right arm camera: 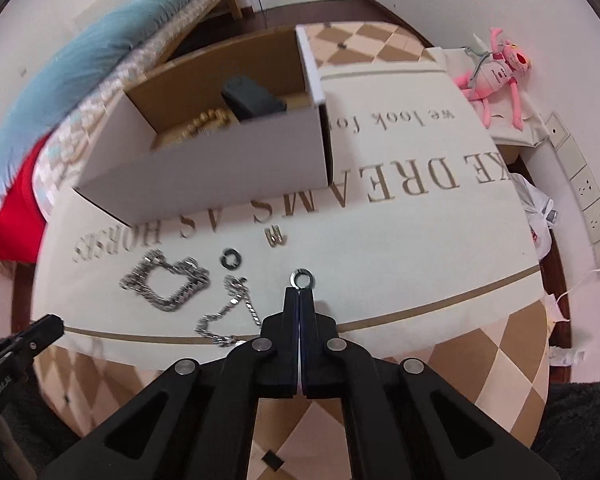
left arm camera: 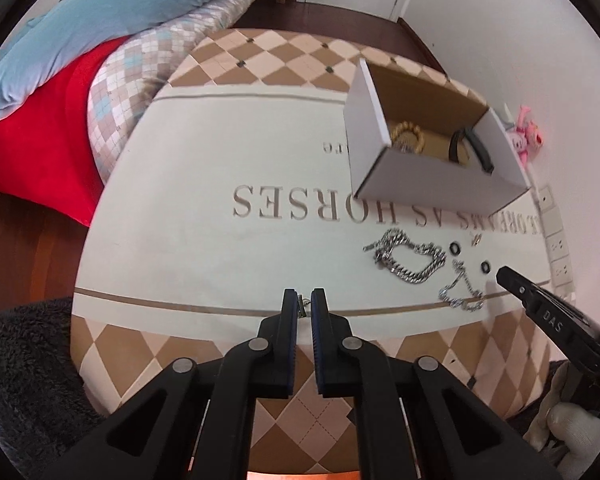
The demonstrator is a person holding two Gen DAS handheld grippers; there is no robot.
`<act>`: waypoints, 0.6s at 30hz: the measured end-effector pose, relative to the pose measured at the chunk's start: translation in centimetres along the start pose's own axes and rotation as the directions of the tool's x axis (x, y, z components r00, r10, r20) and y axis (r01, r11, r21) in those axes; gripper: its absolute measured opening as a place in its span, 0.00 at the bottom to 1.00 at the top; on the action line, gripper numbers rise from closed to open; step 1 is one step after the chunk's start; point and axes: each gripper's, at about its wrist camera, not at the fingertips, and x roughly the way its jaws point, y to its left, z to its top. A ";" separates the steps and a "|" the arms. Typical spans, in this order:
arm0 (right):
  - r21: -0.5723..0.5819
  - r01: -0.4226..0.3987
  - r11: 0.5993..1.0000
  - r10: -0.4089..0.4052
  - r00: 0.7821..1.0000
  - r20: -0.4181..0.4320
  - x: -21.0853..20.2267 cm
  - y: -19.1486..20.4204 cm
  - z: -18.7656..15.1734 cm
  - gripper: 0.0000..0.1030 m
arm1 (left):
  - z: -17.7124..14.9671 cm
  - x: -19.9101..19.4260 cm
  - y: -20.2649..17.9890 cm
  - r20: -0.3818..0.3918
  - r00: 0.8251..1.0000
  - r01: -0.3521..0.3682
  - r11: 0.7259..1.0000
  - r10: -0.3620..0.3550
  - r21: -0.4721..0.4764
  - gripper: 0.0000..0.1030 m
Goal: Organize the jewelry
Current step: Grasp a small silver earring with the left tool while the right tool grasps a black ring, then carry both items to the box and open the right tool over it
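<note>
My left gripper (left arm camera: pixel 304 300) is nearly shut on a small silver piece of jewelry (left arm camera: pixel 303 303) just above the table's near edge. My right gripper (right arm camera: pixel 299 294) is shut, its tips touching a dark ring (right arm camera: pixel 303 279) on the cloth; it also shows in the left wrist view (left arm camera: pixel 508 276). A thick silver chain (left arm camera: pixel 406 258) (right arm camera: pixel 166 282), a thin silver chain (left arm camera: pixel 462 290) (right arm camera: pixel 230 312), another dark ring (left arm camera: pixel 455 248) (right arm camera: pixel 231 259) and a small gold piece (right arm camera: pixel 275 237) lie on the cloth. The white cardboard box (left arm camera: pixel 432 184) (right arm camera: pixel 220 168) holds a gold bead bracelet (left arm camera: pixel 409 134) and a black band (left arm camera: pixel 478 148).
A lettered tablecloth (left arm camera: pixel 240 248) covers the table. A bed with blue and red bedding (left arm camera: pixel 60 60) stands to the left. A pink plush toy (right arm camera: pixel 500 72) lies by the wall with sockets (right arm camera: pixel 588 196). A dark fuzzy fabric (left arm camera: pixel 20 380) lies at the near left.
</note>
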 end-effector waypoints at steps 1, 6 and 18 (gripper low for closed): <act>0.011 -0.020 1.000 0.019 1.000 0.013 -0.6 -0.2 0.1 0.00 | 0.2 -0.5 0.0 0.009 1.000 0.005 1.000 -0.005 -0.001 0.04; 0.041 -0.093 0.995 0.089 0.992 0.084 -3.8 -1.1 1.1 0.00 | 1.5 -2.4 -1.0 0.053 0.998 0.033 0.999 -0.034 0.012 0.04; -0.039 0.003 0.999 -0.006 0.998 -0.070 1.8 0.0 1.6 0.36 | 2.2 0.4 -4.2 0.033 0.999 -0.002 0.998 0.000 0.068 0.04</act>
